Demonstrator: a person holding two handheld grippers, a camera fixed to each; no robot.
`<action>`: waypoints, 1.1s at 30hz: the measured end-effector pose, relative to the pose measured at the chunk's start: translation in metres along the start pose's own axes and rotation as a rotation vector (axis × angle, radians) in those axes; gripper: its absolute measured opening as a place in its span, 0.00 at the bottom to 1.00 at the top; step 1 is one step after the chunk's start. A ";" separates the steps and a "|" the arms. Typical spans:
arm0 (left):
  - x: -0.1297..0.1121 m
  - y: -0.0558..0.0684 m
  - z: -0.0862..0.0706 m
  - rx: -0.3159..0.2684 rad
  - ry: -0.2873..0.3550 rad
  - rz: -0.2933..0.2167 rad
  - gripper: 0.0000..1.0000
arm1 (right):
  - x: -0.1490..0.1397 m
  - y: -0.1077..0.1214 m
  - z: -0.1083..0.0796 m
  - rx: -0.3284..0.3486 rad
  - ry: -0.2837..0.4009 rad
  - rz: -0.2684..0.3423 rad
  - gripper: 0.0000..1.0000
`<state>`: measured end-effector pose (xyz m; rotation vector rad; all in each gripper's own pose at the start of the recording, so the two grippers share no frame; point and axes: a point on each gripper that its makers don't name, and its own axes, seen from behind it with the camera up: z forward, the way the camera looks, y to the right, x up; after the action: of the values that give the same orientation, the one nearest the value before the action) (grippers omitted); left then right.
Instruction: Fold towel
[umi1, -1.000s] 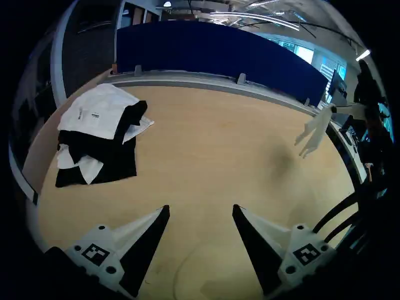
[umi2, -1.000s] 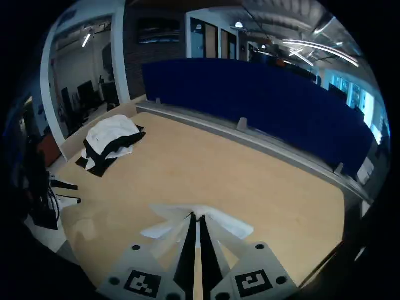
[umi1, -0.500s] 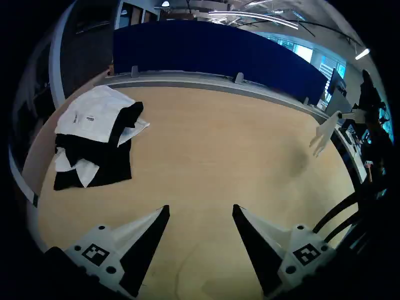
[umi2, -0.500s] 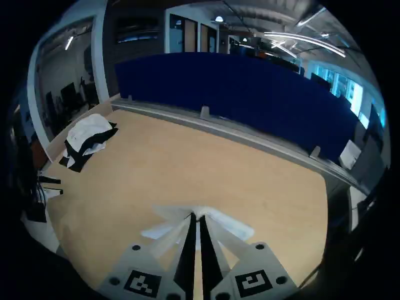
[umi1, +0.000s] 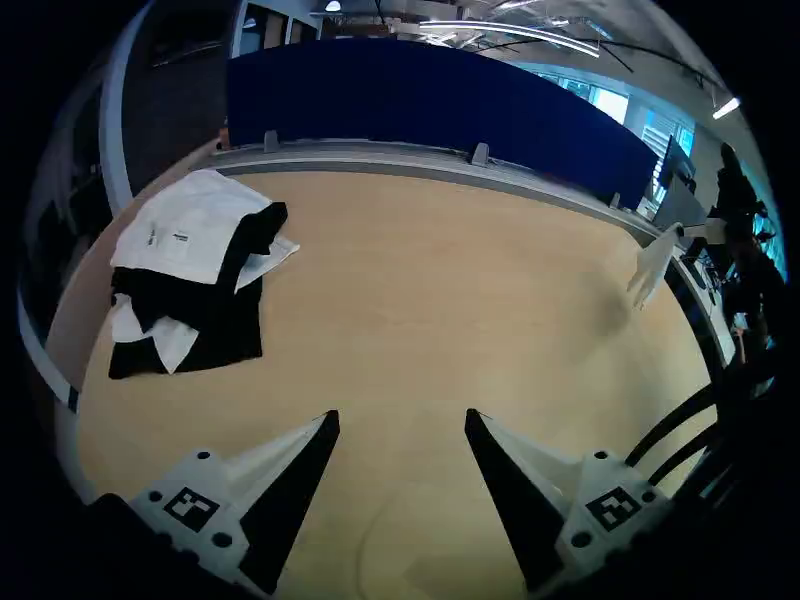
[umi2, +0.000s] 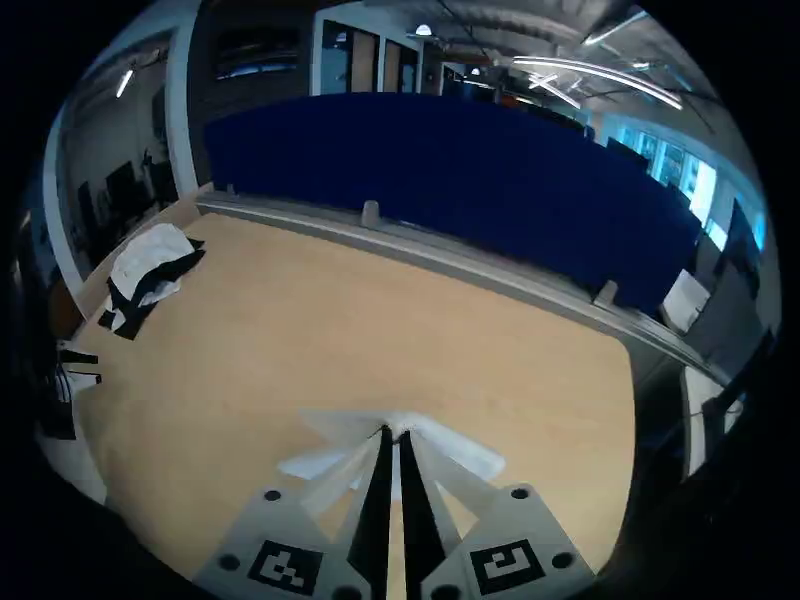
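Over a pale wooden table (umi1: 430, 290), the left gripper (umi1: 401, 411) hovers with its tongs spread wide and nothing between them. To its left on the tabletop lies a heap of white and black cloths (umi1: 190, 265), the white pieces partly draped over the black. The left gripper view also takes in the far right edge of the table, where the white towel (umi1: 650, 272) hangs limp in the air, pinched at its top and clear of the wood, with the dark curved bars of a chair (umi1: 690, 420) below it. The right gripper view gives the close look at that grip: the right gripper (umi2: 393, 432) has its tongs drawn together to a narrow slit, both fingers pressing on the towel, whose white folds fan out to either side of the tips. From this view the heap of cloths sits small and well apart at the table's far left corner. A dark blue partition (umi2: 450, 180) runs along the back edge of the table.
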<state>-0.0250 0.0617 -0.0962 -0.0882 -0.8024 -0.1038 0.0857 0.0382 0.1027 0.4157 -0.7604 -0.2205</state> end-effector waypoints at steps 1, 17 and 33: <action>0.000 0.000 0.000 0.001 0.000 0.000 0.93 | 0.001 0.003 0.001 -0.002 -0.002 -0.001 0.05; -0.003 -0.002 -0.001 0.023 -0.004 -0.015 0.93 | 0.014 0.031 0.030 -0.020 -0.011 0.011 0.05; -0.004 0.001 0.001 0.028 -0.007 -0.015 0.93 | -0.046 0.029 0.038 -0.005 -0.088 0.034 0.05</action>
<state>-0.0279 0.0631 -0.0984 -0.0562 -0.8112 -0.1062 0.0276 0.0690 0.1111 0.3896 -0.8524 -0.2098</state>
